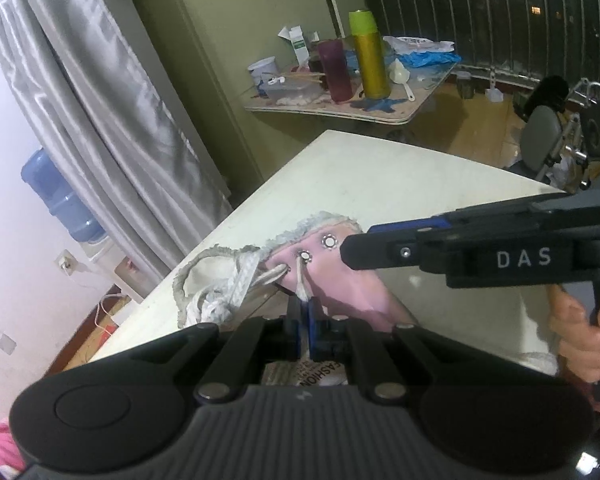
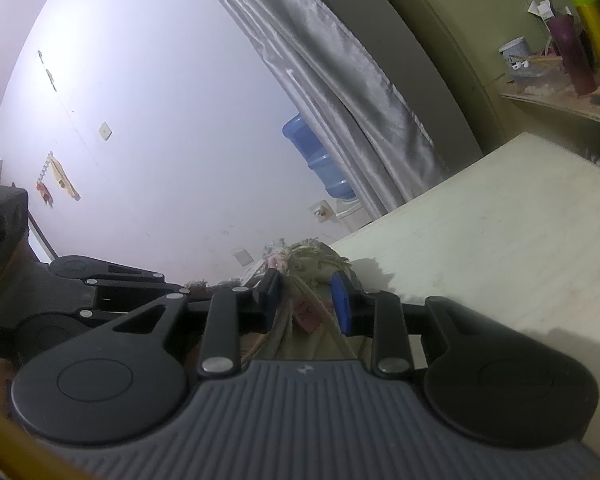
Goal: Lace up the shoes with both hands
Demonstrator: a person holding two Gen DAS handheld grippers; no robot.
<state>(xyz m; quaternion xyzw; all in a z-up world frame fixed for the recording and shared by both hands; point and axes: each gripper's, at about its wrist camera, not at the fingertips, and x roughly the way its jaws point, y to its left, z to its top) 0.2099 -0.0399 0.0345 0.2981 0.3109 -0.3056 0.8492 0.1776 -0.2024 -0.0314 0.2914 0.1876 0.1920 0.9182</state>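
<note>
Pinching the white lace (image 1: 302,286) between its blue pads, the left gripper (image 1: 305,322) is pointing down at the shoe (image 1: 340,280), its jaws drawn together on the lace end just below a metal eyelet (image 1: 305,256). That strand is running up from the pads into the eyelet, and a second eyelet (image 1: 329,242) is sitting just beside it on the pink upper. More loose lace is lying bunched over the shoe's frayed, pale opening to the left of the eyelets.

Coming in from the right side of the left wrist view, the right gripper (image 1: 350,250) is reaching level toward the eyelets, its black finger tip ending right next to the second eyelet; a person's hand (image 1: 580,336) is wrapping around its handle. In the right wrist view the right gripper (image 2: 306,304) is showing its blue pads standing apart, with the shoe's tongue and lace strands (image 2: 320,312) lying between them; neither pad is visibly pressing on anything.

The shoe is resting on a pale table (image 1: 400,184), near its front edge. Beyond the table a cluttered side table (image 1: 340,110) is carrying a yellow-green can (image 1: 370,56) and a dark red cup (image 1: 336,72). A grey curtain (image 1: 100,120) is hanging at the left, with a blue water bottle (image 1: 60,196) beside it.
</note>
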